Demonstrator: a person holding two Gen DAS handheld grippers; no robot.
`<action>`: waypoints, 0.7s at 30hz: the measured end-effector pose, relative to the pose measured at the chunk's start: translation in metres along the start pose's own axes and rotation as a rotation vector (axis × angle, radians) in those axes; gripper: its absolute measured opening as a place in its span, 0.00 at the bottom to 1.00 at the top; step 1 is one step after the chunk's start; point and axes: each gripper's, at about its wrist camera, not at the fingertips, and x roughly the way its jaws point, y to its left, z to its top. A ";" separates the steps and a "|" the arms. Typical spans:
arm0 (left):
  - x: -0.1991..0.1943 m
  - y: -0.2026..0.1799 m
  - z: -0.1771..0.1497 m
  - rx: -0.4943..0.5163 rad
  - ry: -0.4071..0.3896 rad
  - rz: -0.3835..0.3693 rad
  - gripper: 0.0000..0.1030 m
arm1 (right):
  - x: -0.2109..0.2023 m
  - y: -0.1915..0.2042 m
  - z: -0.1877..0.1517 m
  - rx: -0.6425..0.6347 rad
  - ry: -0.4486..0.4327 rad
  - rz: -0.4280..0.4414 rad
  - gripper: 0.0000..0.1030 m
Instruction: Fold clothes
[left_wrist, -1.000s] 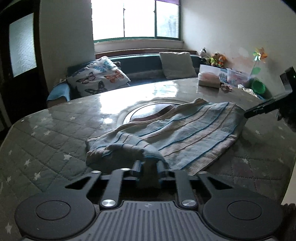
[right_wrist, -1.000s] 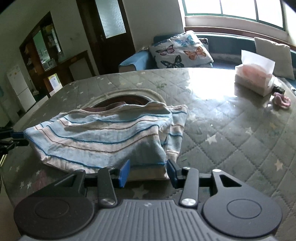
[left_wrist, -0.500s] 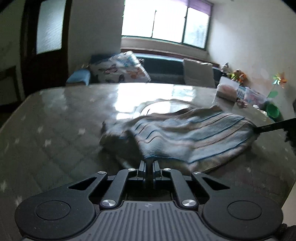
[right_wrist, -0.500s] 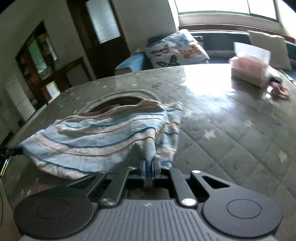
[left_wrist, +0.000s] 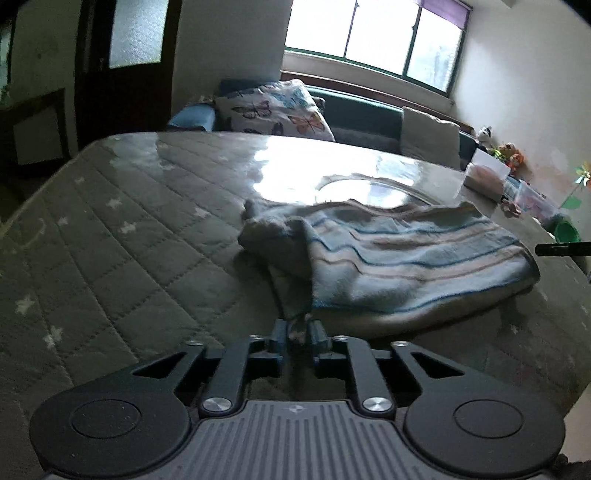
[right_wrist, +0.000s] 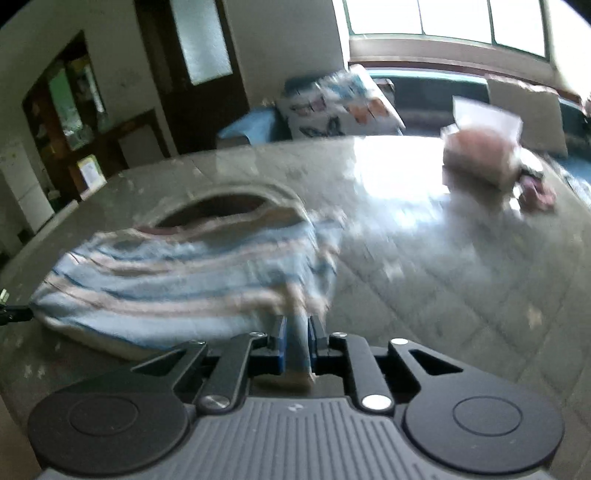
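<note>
With my left gripper (left_wrist: 297, 330) I have a pinch of the near left corner of the striped garment (left_wrist: 406, 258) between the pads, and the jaws are easing apart a little though the cloth is pulled taut from that corner, so I judge the grip is holding for now. The garment lies on the quilted, star-printed table cover (left_wrist: 122, 258), just in front of the round cut-out in the middle of the table, already doubled over on itself. To fold well from here I should keep both corners at the same height, lift just enough to clear the cover, and carry them across together so the hem lands square on the far edge; if one side leads, the stripes will skew and I will have to redo it. My right gripper (right_wrist: 295, 341) is narrow on the near right corner of the same cloth, its jaws also opening slightly with fabric plainly between the blue pads; this view is smeared by motion. Further right sits a tissue box (right_wrist: 480, 155). I can read no brand, label or writing anywhere.
</note>
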 end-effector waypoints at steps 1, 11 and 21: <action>-0.003 -0.002 0.001 0.002 -0.014 -0.003 0.28 | 0.003 0.005 0.005 -0.011 -0.006 0.013 0.12; -0.013 -0.013 0.019 -0.015 -0.099 -0.021 0.49 | 0.050 0.071 0.041 -0.177 0.048 0.154 0.12; 0.026 0.003 0.034 -0.129 -0.094 -0.047 0.52 | 0.117 0.166 0.079 -0.303 0.135 0.333 0.24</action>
